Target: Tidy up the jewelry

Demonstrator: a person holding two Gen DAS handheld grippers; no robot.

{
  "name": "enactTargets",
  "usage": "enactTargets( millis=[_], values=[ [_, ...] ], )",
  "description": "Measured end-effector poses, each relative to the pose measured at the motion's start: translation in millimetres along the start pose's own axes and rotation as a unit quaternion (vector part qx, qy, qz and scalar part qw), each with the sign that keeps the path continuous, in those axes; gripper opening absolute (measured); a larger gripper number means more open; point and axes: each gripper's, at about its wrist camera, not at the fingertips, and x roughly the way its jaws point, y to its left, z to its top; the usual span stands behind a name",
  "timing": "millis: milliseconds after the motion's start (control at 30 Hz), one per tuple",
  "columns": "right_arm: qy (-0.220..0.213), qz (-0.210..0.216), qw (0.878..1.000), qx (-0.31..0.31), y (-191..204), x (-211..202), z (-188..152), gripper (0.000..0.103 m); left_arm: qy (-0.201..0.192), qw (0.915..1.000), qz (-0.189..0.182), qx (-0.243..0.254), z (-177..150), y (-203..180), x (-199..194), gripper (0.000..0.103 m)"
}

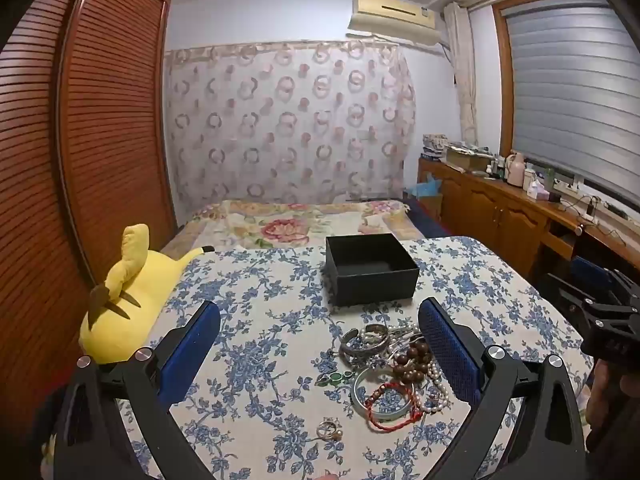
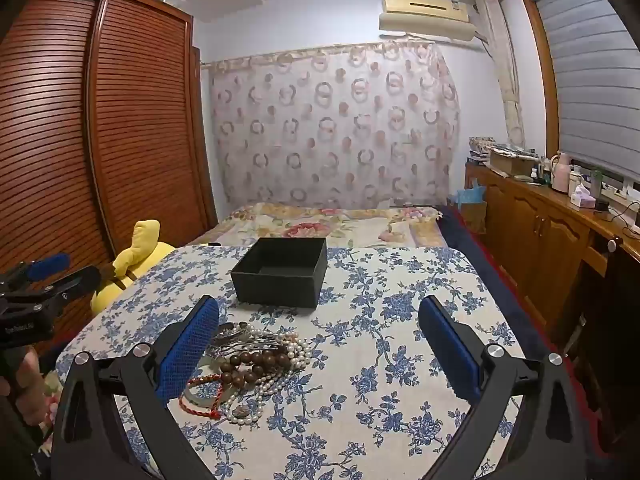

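Note:
An open black box (image 1: pixel 370 268) (image 2: pixel 280 272) stands empty on the blue-flowered cloth. In front of it lies a jewelry pile: a silver cuff (image 1: pixel 364 342), brown wooden beads (image 1: pixel 412 358) (image 2: pixel 252 364), a pearl strand (image 1: pixel 434 390) (image 2: pixel 276 380), a red cord bracelet (image 1: pixel 390 408) (image 2: pixel 200 398), a pale bangle (image 1: pixel 380 396), a green piece (image 1: pixel 338 377) and a small ring (image 1: pixel 329 430). My left gripper (image 1: pixel 320 350) is open above the cloth, the pile by its right finger. My right gripper (image 2: pixel 320 350) is open, the pile by its left finger.
A yellow plush toy (image 1: pixel 128 300) (image 2: pixel 132 260) lies at the table's left edge. A bed (image 1: pixel 304 222) is behind the table, a louvered wooden wardrobe (image 1: pixel 80 140) on the left, and a cluttered wooden sideboard (image 2: pixel 560 216) on the right.

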Motion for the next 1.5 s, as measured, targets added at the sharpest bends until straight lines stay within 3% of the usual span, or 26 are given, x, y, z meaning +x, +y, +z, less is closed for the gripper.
enactTargets(
  millis=[1500],
  values=[
    [0.0, 0.002, 1.0, 0.008, -1.1, -2.1, -0.6, 0.101, 0.002, 1.0, 0.001, 0.005, -0.6, -6.3, 0.0, 0.096]
  ],
)
